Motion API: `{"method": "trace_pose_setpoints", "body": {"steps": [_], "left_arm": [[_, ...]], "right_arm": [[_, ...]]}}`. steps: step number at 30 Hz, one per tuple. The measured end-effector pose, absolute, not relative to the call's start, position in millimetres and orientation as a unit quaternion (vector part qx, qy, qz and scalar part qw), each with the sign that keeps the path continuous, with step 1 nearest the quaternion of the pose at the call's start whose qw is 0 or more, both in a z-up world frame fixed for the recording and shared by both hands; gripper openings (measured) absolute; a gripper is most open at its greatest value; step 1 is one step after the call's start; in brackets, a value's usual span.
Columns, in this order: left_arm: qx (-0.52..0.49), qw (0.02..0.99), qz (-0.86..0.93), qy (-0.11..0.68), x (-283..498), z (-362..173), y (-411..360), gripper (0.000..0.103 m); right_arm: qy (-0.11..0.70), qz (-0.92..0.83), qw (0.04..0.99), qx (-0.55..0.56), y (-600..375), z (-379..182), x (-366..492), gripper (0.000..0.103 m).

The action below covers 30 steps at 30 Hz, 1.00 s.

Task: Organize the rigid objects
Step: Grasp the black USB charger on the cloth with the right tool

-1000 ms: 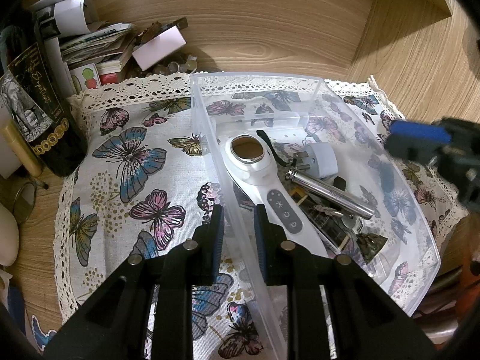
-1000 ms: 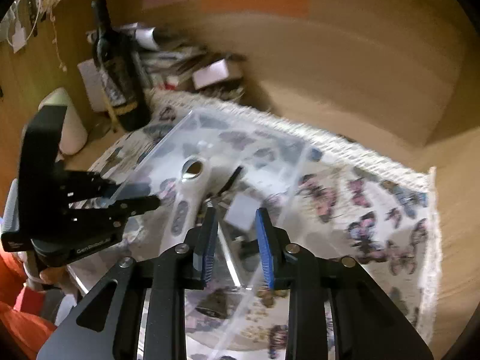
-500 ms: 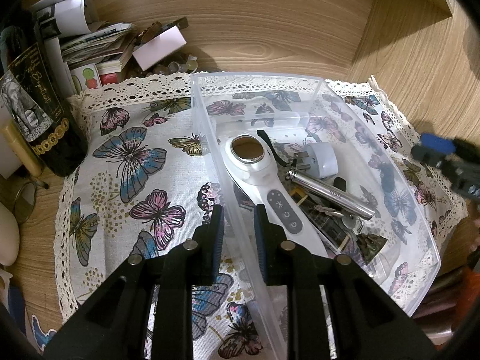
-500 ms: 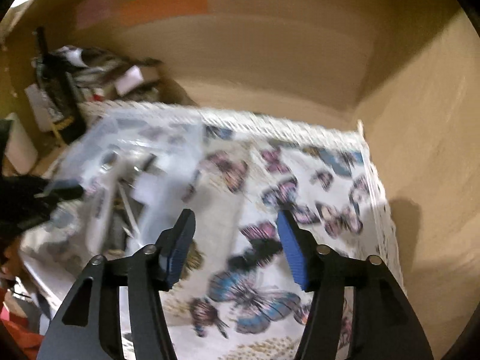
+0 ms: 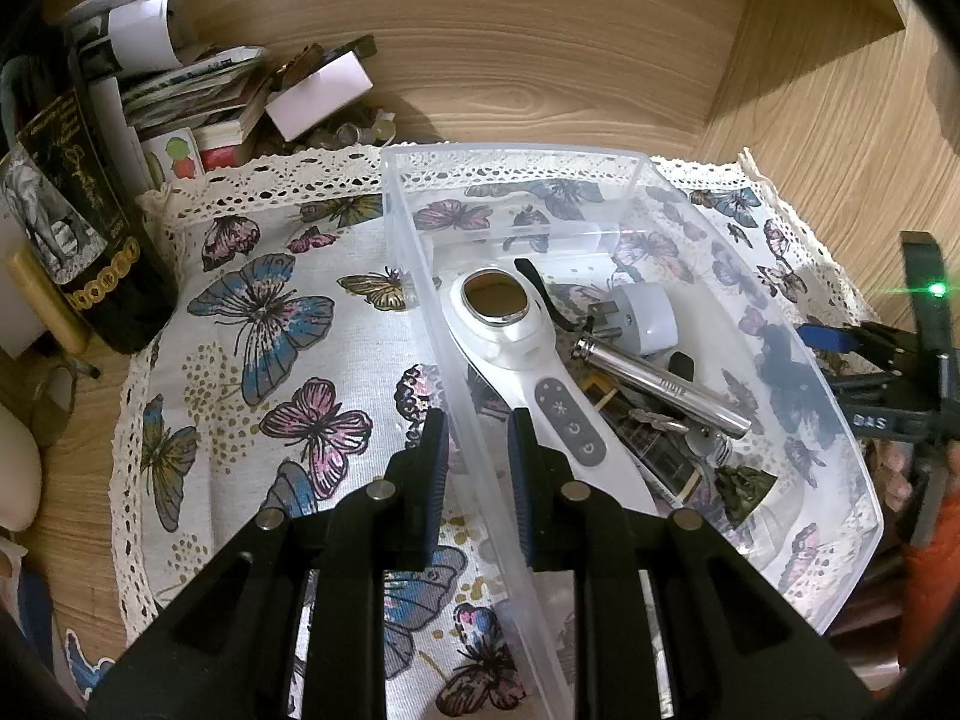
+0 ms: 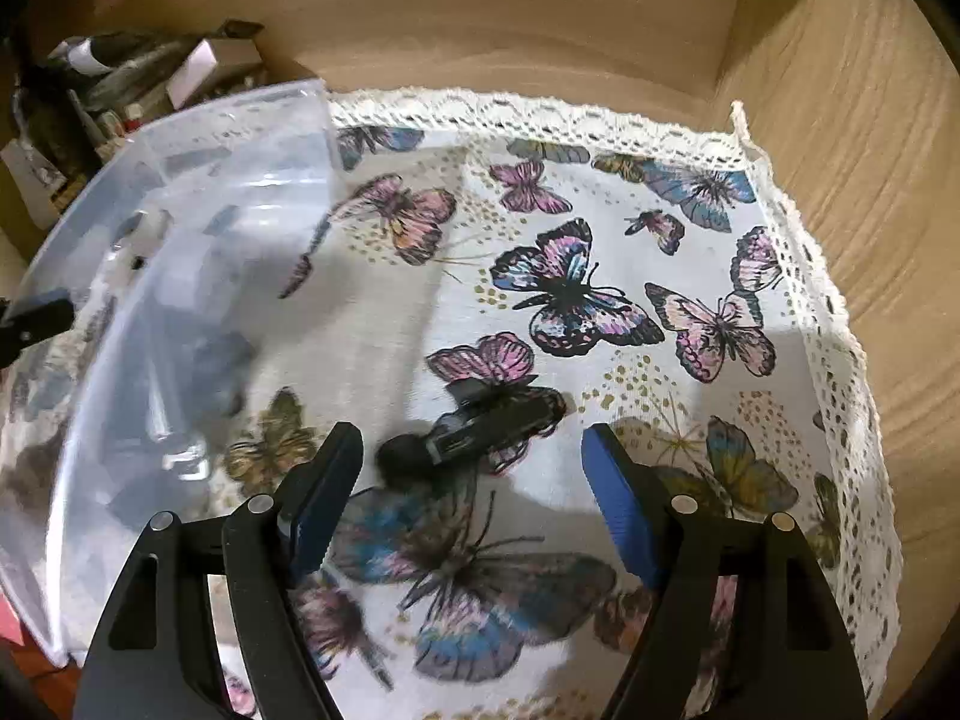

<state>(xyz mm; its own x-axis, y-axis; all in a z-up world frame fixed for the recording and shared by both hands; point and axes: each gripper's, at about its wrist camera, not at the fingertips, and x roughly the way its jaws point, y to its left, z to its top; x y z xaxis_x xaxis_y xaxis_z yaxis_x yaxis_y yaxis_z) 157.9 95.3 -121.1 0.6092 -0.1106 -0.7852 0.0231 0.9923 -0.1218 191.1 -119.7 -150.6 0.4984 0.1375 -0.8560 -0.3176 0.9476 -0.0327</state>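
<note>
A small black device (image 6: 480,429) lies on the butterfly cloth (image 6: 600,228), frame centre, just ahead of the wide-spread right gripper (image 6: 471,495); the left gripper (image 5: 477,468) narrowly straddles the clear bin (image 5: 420,252) wall.

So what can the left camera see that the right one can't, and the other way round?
Only the left camera shows what lies in the clear bin: a white handheld device, a metal tube and a white plug. It also shows a dark bottle and stacked papers.

Only the right camera shows a small black object lying on the cloth, between the right gripper's wide-open fingers.

Both show the clear bin, the butterfly cloth and the wooden walls.
</note>
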Motion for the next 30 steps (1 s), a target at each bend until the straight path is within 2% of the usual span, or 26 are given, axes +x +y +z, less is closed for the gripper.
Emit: {"method": "trace_pose_setpoints", "body": {"steps": [5,7,8,14,30], "left_arm": [[-0.049,0.896,-0.037,0.440,158.0,-120.9,95.7,0.019],[-0.050,0.896,-0.037,0.440,158.0,-120.9,95.7,0.019],[-0.050,0.896,-0.038,0.440,158.0,-120.9,95.7,0.019],[-0.049,0.896,-0.037,0.440,158.0,-120.9,95.7,0.019],[-0.048,0.896,-0.038,0.440,157.9,-120.7,95.9,0.019]], "right_arm": [[0.483,0.136,0.860,-0.096,-120.4,-154.3,202.0,0.072],[0.479,0.140,0.861,-0.096,-120.7,-154.2,202.3,0.058],[0.478,0.139,0.862,-0.097,-120.4,-153.6,202.5,0.058],[0.466,0.131,0.870,-0.099,-115.4,-146.1,200.4,0.056],[0.367,0.184,0.908,-0.081,-79.3,-69.5,174.0,0.057]]}}
